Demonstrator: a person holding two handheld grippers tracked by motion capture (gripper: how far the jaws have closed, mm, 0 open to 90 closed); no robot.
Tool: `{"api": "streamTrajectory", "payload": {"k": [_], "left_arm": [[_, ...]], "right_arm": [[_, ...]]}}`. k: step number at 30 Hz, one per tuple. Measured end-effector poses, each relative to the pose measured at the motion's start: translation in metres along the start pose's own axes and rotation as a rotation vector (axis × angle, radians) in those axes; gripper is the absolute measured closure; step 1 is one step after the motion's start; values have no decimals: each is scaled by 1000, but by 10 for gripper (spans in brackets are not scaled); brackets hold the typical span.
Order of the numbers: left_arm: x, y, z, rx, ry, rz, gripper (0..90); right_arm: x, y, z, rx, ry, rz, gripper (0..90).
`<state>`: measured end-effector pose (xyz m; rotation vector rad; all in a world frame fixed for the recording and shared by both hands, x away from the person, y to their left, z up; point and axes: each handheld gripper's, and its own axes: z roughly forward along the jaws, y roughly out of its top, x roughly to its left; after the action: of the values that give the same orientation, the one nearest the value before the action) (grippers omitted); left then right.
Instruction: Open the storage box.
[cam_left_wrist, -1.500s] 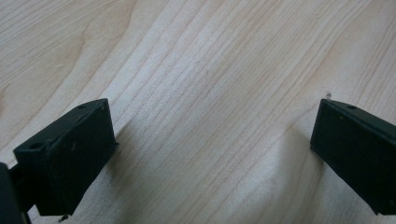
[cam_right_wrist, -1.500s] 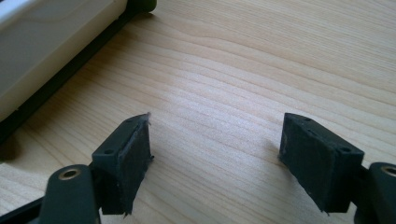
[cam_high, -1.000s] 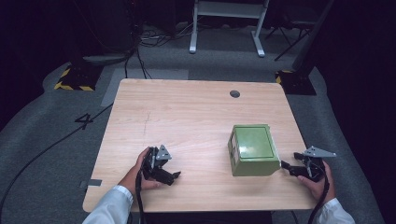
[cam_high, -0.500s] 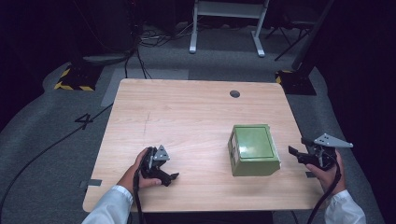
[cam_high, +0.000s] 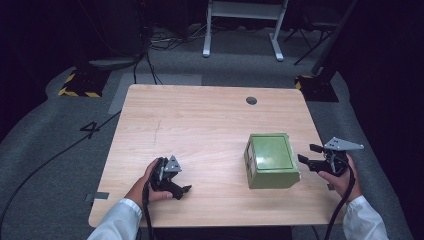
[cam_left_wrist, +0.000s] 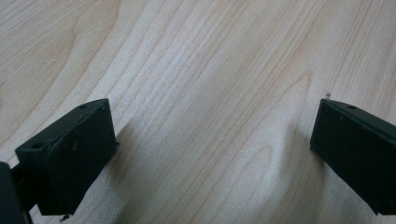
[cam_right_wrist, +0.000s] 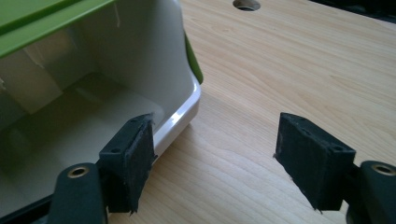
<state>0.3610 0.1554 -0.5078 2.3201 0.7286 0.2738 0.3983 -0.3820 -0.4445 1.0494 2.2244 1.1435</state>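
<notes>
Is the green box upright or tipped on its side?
Tipped: the green box lies with its opening sideways, its pale inside facing the right gripper.

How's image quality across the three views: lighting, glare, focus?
High view: table evenly lit, floor and surroundings fall off to near black; green box sharp. Left gripper view: wood grain crisp, soft shadows beside the left gripper jaws, whose near parts blur slightly. Right gripper view: a bright glare streak on the box's white rim; right gripper bases soft at the bottom.
</notes>
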Motion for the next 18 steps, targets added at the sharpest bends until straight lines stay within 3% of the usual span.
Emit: {"api": "streamTrajectory", "payload": {"k": [9,13,18], "left_arm": [[0,0,0,0,0,0,3],[0,0,0,0,0,-1,3],[0,0,0,-1,0,-2,3]], "right_arm": [[11,-2,12,28,50,-29,272],[14,-3,16,56,45,-53,267],[14,-5,20,64,61,-48,261]]}}
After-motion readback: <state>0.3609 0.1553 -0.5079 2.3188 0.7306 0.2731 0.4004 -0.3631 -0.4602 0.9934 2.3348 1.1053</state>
